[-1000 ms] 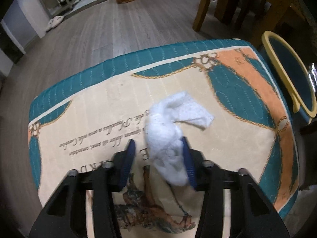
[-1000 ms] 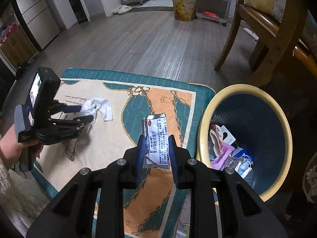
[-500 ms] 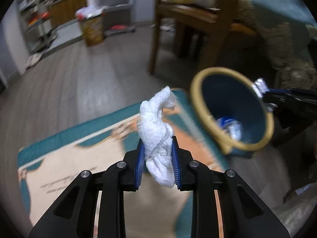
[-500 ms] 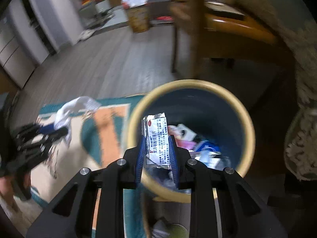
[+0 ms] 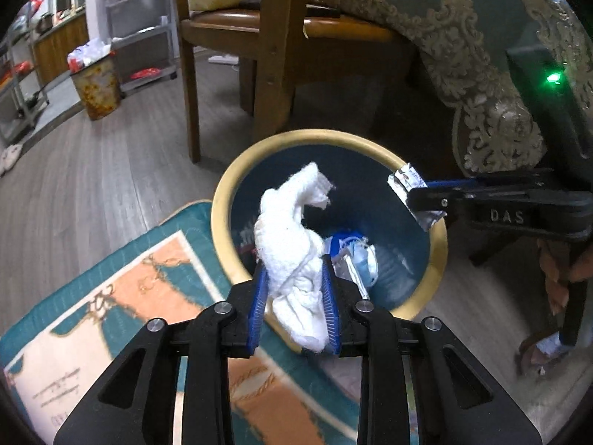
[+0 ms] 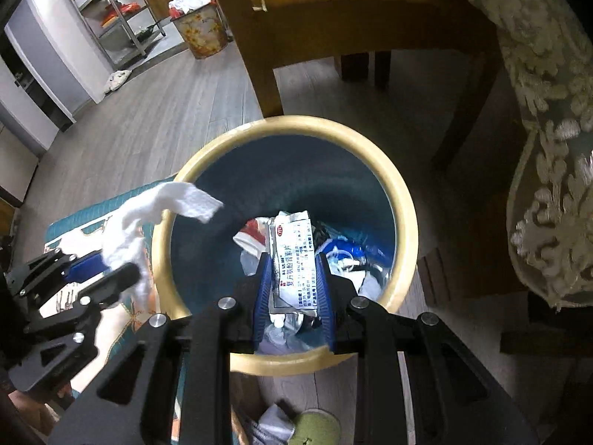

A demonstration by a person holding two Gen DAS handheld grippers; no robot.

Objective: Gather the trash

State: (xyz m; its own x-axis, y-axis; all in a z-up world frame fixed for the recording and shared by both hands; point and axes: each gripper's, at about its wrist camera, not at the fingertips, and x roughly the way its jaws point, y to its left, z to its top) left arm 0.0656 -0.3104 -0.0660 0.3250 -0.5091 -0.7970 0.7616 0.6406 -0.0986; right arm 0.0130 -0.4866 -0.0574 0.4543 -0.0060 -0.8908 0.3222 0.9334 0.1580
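A crumpled tissue is clamped in the left gripper, a foil packet in the right gripper, both over the bin. Jaws should be opened only once fully inside the rim.

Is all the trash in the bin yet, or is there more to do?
Almost. Some trash already lies at the bottom of the bin. In hand: the left hand-held gripper holds a white tissue, and the right hand-held gripper holds a foil packet, both over the bin's opening. Left to do: let both go. The part of the rug in view shows no more trash.
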